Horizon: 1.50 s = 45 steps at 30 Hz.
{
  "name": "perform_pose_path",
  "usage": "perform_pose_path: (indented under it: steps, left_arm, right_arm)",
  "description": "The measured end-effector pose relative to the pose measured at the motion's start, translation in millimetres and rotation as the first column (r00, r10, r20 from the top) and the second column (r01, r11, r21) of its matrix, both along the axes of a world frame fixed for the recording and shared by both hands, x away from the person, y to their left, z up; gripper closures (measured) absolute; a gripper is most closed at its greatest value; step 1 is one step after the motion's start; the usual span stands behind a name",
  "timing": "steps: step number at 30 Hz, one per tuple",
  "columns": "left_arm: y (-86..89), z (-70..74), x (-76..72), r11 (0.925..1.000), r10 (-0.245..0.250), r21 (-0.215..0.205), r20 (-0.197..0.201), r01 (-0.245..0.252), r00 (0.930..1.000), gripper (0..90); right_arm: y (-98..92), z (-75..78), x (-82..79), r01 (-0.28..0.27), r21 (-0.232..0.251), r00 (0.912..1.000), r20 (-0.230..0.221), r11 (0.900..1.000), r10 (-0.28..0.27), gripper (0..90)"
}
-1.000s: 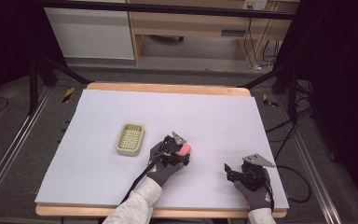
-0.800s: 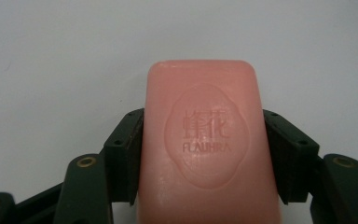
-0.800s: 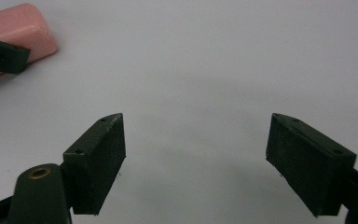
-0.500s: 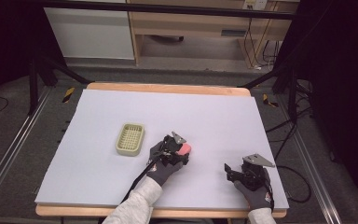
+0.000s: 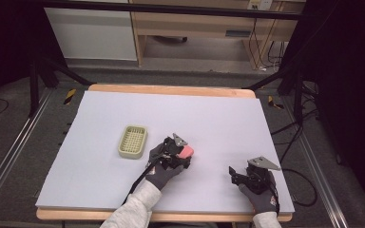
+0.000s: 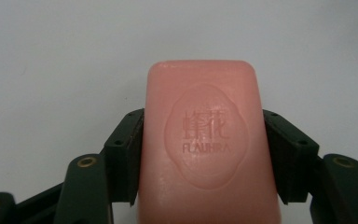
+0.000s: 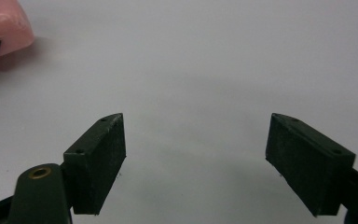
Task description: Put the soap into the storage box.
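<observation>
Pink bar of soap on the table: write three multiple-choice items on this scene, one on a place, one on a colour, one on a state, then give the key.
1. Where does the pale green slotted plastic soap dish lie from the left gripper in the high view?
A. To its left
B. To its right
C. Under it

2. What colour is the rectangular stamped bar of soap?
A. White
B. Pink
C. Blue

3. How does the right gripper stand?
A. Shut on the soap
B. Shut on the dish
C. Open, with nothing between its fingers

Key: 1 A, the dish sits left of the hand. 2 B, the left gripper view shows pink soap. 3 C, its fingers stand wide apart over bare table.
</observation>
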State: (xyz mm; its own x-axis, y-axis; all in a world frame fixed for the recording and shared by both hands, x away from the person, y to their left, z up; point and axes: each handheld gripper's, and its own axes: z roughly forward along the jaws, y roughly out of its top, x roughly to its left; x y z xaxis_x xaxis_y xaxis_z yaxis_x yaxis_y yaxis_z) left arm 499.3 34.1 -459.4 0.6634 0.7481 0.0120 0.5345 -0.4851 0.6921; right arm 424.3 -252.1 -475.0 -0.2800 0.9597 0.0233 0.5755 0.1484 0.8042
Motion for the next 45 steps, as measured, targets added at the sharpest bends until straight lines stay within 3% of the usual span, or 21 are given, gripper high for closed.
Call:
perform_pose_path:
  steps: [17,24,40,45]
  left_arm:
    - [28.9,22.2,-10.2,0.9997,-0.008,-0.025,0.022,0.008,0.9997,37.1]
    - [39.9,24.7,-13.3,0.9997,-0.001,-0.025,0.022,0.002,0.9998,37.1]
    - [74.6,40.0,-19.6,0.9985,0.045,-0.034,0.049,-0.043,0.9978,37.1]
    - [90.3,43.6,-20.8,0.9952,0.081,-0.061,0.057,-0.077,0.9951,37.0]
  right_arm:
    - [-0.4,0.5,-0.2,0.006,0.009,1.0,-0.004,1.0,-0.006,19.9]
    - [-0.8,0.1,0.1,0.011,0.005,0.9999,-0.003,1.0,-0.011,19.9]
    - [-1.8,0.1,-0.1,0.016,0.001,0.9999,-0.002,1.0,-0.016,19.8]
    - [-1.8,0.1,0.0,0.018,-0.002,0.9998,-0.001,1.0,-0.018,19.8]
